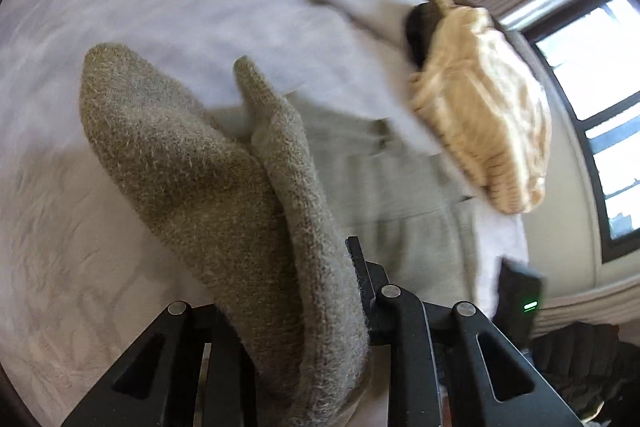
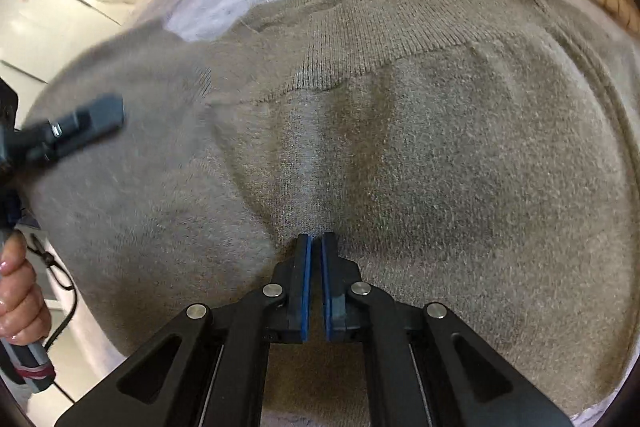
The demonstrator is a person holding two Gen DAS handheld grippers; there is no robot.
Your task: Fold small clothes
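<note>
A fuzzy grey-brown knitted sweater [image 2: 400, 147] is lying rumpled on a pale bedspread [image 1: 200, 7]. The left gripper [image 1: 320, 287] is clamping a bunched fold; the right gripper [image 2: 316, 243] is pinching its fabric.

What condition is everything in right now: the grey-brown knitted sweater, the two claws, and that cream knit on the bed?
Grey-brown knitted sweater: partly spread on the bed, one fold lifted.
Left claw: shut on a raised fold of the sweater.
Right claw: shut, pinching the sweater fabric at its tips.
Cream cable-knit garment: bunched up, untouched, beside the sweater.
White bedcover: flat, slightly wrinkled.
</note>
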